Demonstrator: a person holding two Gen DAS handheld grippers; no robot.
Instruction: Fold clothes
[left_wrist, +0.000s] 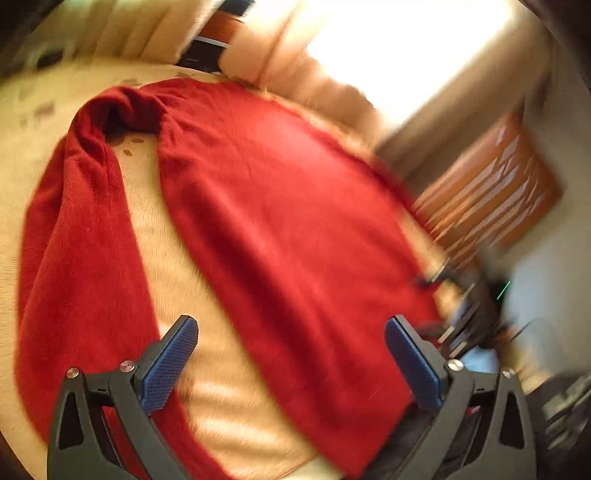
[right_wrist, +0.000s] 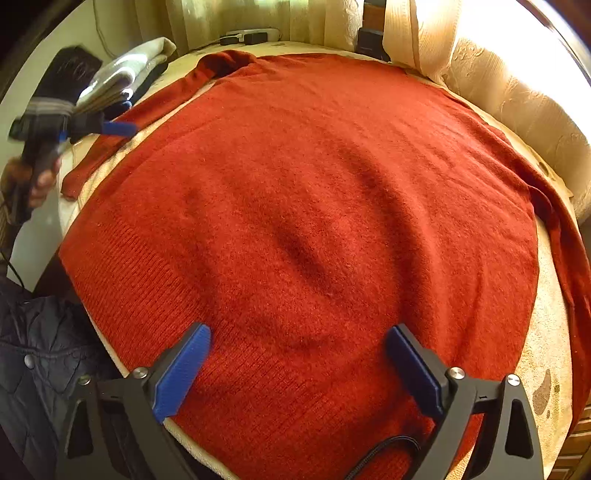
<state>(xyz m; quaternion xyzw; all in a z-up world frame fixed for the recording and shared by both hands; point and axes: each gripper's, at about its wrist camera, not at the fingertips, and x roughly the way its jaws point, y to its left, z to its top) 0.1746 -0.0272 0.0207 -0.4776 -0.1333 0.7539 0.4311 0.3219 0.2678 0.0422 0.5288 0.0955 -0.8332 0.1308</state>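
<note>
The fuzzy red knitted sweater (right_wrist: 295, 206) lies spread flat on the cream-covered table (right_wrist: 550, 332), ready for folding, while both the left hand-held gripper (left_wrist: 291, 354) and right hand-held gripper (right_wrist: 299, 365) hover over it, jaws apart and empty.

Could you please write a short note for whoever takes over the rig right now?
Left tool: open, empty, above the sleeve side.
Right tool: open, empty, over the ribbed hem.
The red fuzzy knit sweater lies spread flat on the cream bed cover, one sleeve stretched alongside the body, the other trailing off the far edge.
Done: laid out. Left: every fold, probably sleeves first.
</note>
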